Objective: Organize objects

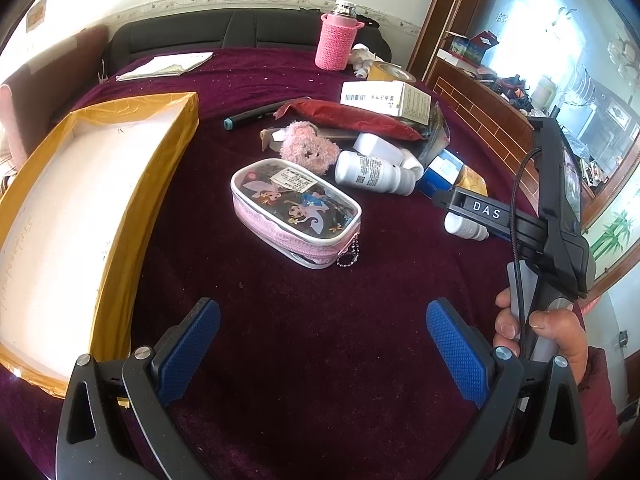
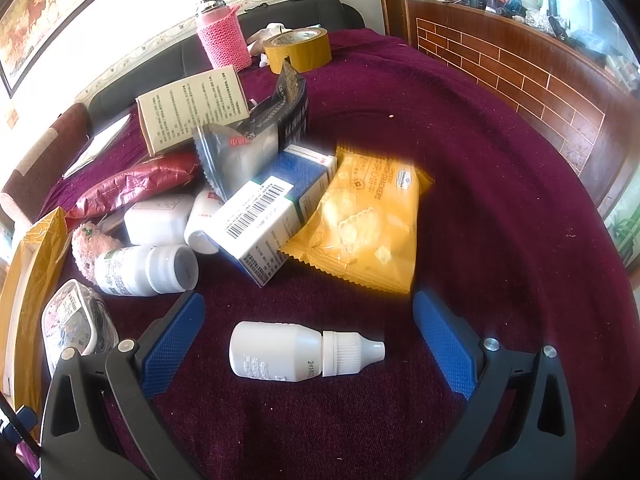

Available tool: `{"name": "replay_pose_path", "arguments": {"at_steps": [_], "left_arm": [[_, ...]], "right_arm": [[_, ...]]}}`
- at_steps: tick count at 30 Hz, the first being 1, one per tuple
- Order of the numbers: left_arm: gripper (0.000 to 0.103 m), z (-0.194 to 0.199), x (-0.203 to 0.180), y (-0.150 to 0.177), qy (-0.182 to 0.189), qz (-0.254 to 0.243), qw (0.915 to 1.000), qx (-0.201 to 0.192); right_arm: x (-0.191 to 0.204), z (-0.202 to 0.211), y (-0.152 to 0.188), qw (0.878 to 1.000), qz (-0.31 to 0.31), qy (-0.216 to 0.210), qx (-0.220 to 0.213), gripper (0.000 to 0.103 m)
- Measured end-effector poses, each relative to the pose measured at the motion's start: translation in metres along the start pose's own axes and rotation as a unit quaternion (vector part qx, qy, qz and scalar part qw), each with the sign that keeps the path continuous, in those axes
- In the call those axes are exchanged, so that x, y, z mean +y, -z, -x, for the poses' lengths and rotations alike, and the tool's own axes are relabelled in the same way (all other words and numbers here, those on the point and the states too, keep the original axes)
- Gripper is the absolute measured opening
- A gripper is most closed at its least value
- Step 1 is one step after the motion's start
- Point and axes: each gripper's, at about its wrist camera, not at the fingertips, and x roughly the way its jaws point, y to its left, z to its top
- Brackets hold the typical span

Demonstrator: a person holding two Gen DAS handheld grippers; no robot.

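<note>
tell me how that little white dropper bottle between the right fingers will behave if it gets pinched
The dropper bottle lies on its side on the plush cloth, so it could roll if nudged. Its smooth round plastic body may slip between the open right gripper's pads. It looks small and probably light.

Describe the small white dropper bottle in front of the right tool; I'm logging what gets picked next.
The dropper bottle is white, plastic-looking, with a ribbed cap narrowing to a rounded tip and small printed text on its body. It is capped and lies on its side on the maroon cloth, tip pointing right, between the open right tool fingers. Only the cloth touches it.
</note>
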Motion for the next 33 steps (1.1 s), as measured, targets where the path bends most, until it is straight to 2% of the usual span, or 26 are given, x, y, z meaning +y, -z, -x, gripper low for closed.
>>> {"name": "replay_pose_path", "arguments": {"at_steps": [12, 33], "left_arm": [[0.101, -0.003, -0.0039, 0.0004, 0.001, -0.007, 0.9999, 0.007], [0.101, -0.005, 0.001, 0.0042, 0.008, 0.009, 0.9998, 0.015]], "right_arm": [[0.0008, -0.0012, -0.0014, 1.0, 0.001, 0.002, 0.001, 0.103], [0.0011, -0.0015, -0.0015, 1.0, 0.0, 0.005, 0.001, 0.103]]}}
